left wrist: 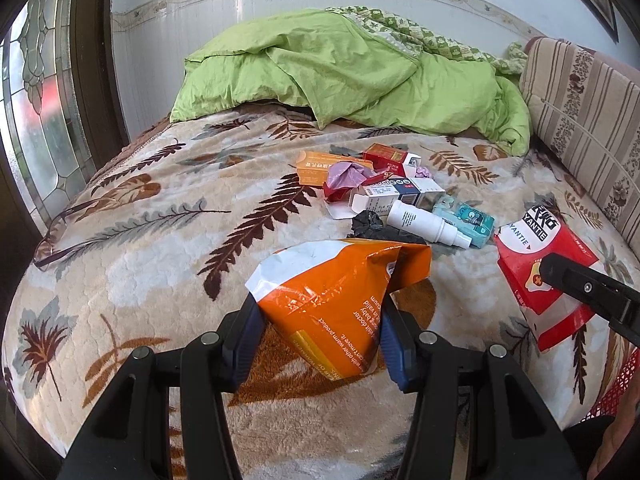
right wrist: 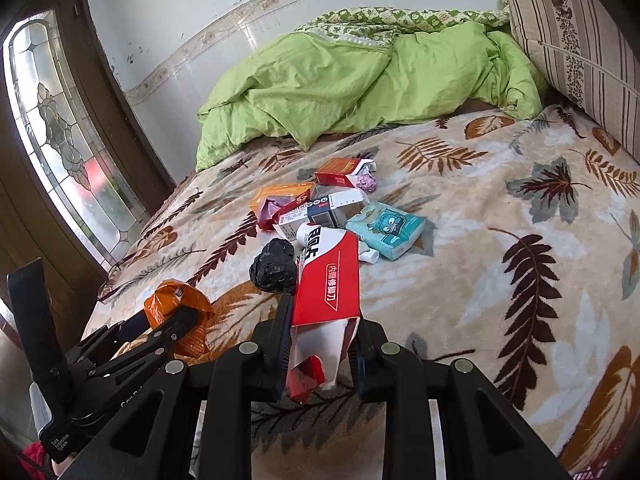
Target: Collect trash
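So far, you have picked up two bits of trash, and a lot more is waiting on the bed (left wrist: 132, 216). No bin or bag for the trash shows in either view, so you cannot tell where these two will go.

Your left gripper (left wrist: 318, 344) has its jaws about half open, and they are squeezed on the orange packet (left wrist: 340, 292). The packet is crumpled and sticks up out of the jaws toward 12 o'clock in the left view. Your right gripper (right wrist: 320, 344) has its jaws almost closed, pinching the bottom of the flat red and white packet (right wrist: 328, 280). In the left view that red packet sits out at 3 o'clock.

The rest of the pile lies past both grippers, up at 12 o'clock from the right one. There is a black crumpled bag (right wrist: 274, 266), a white bottle (left wrist: 426, 224), a blue tissue pack (right wrist: 386, 230), a white and blue box (right wrist: 324, 210), an orange box (right wrist: 280, 196), a red box (right wrist: 340, 172) and some purple wrapper (left wrist: 346, 174). None of these is picked up yet. The green quilt (left wrist: 340, 68) at the far end is bedding, not trash, I think.
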### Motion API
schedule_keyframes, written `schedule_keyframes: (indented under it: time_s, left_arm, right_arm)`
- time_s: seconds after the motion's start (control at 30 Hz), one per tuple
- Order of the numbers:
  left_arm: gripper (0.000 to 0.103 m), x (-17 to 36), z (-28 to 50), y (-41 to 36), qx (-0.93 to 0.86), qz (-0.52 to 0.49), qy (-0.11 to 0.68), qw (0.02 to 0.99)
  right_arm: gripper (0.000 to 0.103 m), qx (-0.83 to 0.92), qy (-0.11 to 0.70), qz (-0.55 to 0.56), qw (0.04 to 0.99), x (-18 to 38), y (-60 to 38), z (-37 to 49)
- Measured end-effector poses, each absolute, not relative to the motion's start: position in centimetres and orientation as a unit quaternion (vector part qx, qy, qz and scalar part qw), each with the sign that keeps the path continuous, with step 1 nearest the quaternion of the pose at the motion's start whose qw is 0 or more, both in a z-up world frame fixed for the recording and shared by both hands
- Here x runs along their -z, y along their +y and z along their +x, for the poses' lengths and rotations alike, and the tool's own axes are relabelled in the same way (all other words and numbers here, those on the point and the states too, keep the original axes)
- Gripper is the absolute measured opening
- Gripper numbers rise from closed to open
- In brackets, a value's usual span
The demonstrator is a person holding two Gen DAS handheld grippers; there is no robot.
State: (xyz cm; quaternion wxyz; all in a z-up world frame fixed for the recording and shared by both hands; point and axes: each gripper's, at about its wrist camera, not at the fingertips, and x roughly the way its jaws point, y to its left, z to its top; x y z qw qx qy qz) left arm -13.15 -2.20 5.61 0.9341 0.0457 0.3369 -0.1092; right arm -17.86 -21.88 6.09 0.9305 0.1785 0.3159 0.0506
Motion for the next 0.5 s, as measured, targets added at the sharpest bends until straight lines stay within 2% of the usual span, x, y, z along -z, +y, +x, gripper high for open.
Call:
schedule_keyframes:
  time_s: [0.5]
  left_arm:
    - [0.052,-5.32,-13.09,-2.58,0.11,0.051,0.337,0.934]
  right_arm:
    - [0.026,-0.05,0.316,0.18,0.93,-6.08,-21.79,-17.89]
